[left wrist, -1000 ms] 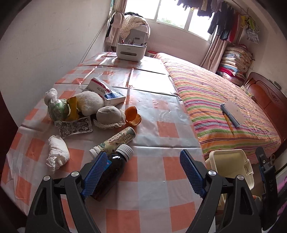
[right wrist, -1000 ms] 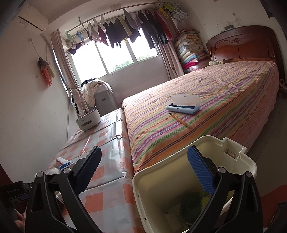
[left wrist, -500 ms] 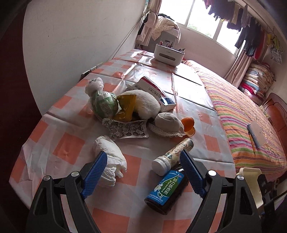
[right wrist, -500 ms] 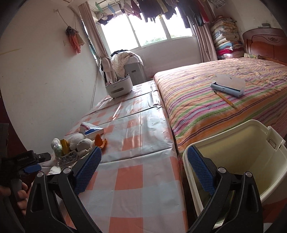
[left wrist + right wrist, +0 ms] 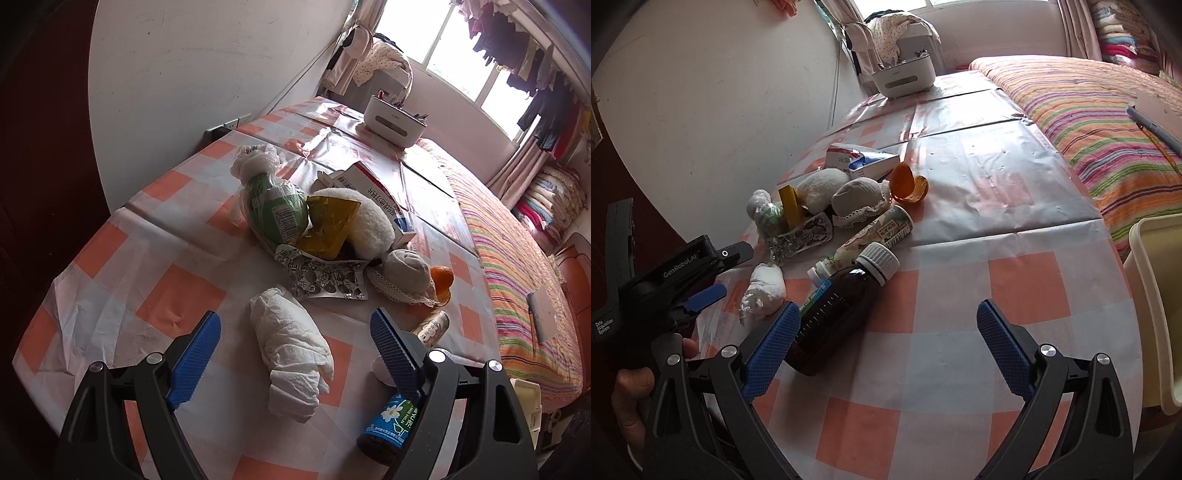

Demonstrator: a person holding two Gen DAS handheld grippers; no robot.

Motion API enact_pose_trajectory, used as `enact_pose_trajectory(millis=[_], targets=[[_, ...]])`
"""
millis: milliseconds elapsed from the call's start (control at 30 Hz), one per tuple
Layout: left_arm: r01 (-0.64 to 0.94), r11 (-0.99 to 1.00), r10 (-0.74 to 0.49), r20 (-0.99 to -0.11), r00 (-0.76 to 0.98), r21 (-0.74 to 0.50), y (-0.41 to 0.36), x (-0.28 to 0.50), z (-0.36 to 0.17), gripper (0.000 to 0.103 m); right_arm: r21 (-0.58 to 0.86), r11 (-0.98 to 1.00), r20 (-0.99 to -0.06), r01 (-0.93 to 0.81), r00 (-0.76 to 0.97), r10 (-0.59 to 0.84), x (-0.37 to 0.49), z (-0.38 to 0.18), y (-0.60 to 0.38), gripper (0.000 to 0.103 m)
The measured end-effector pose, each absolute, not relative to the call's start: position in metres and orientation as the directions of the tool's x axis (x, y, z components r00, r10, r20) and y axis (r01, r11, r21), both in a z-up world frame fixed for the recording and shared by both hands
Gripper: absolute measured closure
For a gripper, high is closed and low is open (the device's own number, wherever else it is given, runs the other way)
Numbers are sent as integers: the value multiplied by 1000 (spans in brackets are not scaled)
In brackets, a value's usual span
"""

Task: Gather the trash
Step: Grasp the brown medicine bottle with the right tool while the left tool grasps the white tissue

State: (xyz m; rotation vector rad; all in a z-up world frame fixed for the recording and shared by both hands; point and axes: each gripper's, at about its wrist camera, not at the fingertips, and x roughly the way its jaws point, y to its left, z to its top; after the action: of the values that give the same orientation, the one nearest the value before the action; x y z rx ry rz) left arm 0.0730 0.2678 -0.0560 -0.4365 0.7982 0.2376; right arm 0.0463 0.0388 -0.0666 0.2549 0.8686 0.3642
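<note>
White crumpled tissue wad [image 5: 291, 350] is lying on the checked tablecloth [image 5: 177, 295], framed between the wide-open, empty jaws of the left gripper [image 5: 295, 343] — the approach step, likely calling for lowering and closing. Right gripper [image 5: 886, 347] is also gaping empty beside the brown medicine bottle [image 5: 838, 317] — cream bin [image 5: 1152, 295] waiting at the table's edge

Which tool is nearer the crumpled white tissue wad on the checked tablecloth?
Left. The left tool hangs open over the tissue wad; the right tool is off beside it, by the brown bottle.
</note>
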Motion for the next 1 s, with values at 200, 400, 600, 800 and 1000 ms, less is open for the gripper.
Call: enact_pose_trajectory(millis=[200,400,600,800,1000], targets=[[-403,873,80,-732,676,-276,283,67,-55,22,332,924,-749,-191,541,382,63,-77,75,11],[-393,891,74,-779,622,-229,282,72,-67,22,304,929,-773,-209,516,369,74,-88,85,33],[-357,910,27,-829,558,-211,269,84,-86,22,281,930,-780,-235,508,364,75,-91,82,54],[-350,920,44,-839,543,-178,261,91,-91,22,270,930,-771,-248,523,364,77,-91,66,59],[-309,943,78,-825,559,-120,249,95,-94,22,296,931,-751,-214,550,365,74,-91,39,60]])
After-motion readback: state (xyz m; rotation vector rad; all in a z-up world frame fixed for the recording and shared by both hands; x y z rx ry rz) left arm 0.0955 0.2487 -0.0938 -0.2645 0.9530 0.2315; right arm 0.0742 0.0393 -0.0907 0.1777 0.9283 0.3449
